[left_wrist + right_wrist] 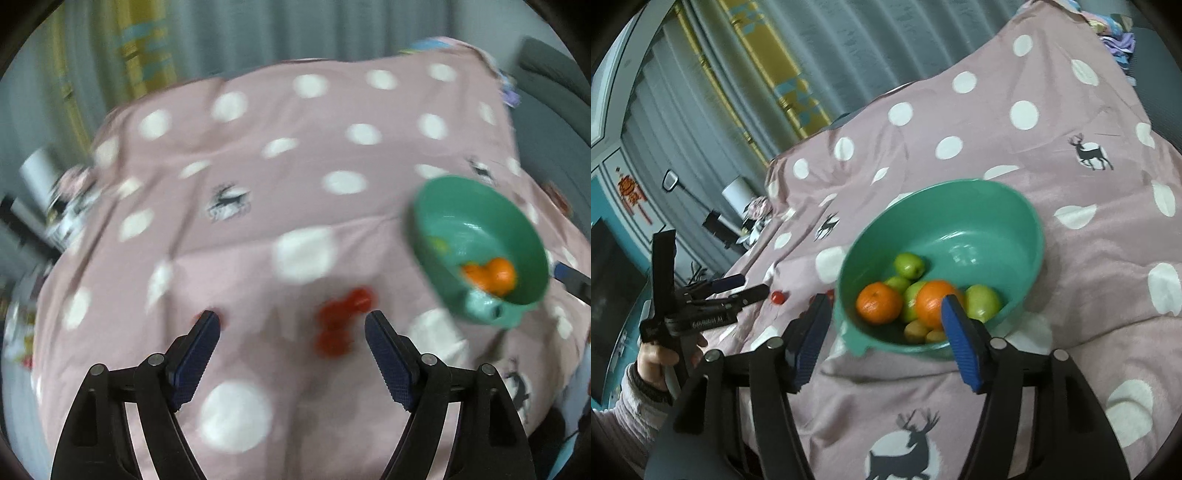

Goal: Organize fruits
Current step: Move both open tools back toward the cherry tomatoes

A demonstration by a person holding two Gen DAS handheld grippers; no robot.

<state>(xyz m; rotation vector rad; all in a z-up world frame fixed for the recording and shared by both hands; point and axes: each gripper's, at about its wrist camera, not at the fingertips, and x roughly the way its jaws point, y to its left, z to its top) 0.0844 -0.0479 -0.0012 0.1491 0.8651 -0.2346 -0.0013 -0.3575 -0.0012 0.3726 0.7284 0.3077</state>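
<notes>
Bedding covers the whole work surface: a pink quilt (1015, 122) with white dots and dark deer prints, spread over a bed. Grey pleated curtains (849, 44) with a yellow patterned stripe hang behind it, and at nine o'clock in the right wrist view stands a white cylindrical container (738, 192) among dark clutter.

A green round plastic bowl (979, 221) sits on the quilt, holding two oranges (879, 302), several green apples (908, 265) and small yellowish-brown fruits (916, 330) by its near rim. In the blurred left wrist view the same bowl (480, 221) lies at three o'clock.

Small red fruits (341, 321) lie loose on the quilt, just ahead of the left hand-held gripper (291, 325), whose blue-padded jaws stand wide with nothing between them. One more red fruit (778, 297) shows near that gripper's tips in the right view, where a bare hand (659, 360) in a pale sleeve grips its handle at eight o'clock.

The right hand-held gripper (882, 314) hovers at the bowl's near rim, spread wide and empty.
</notes>
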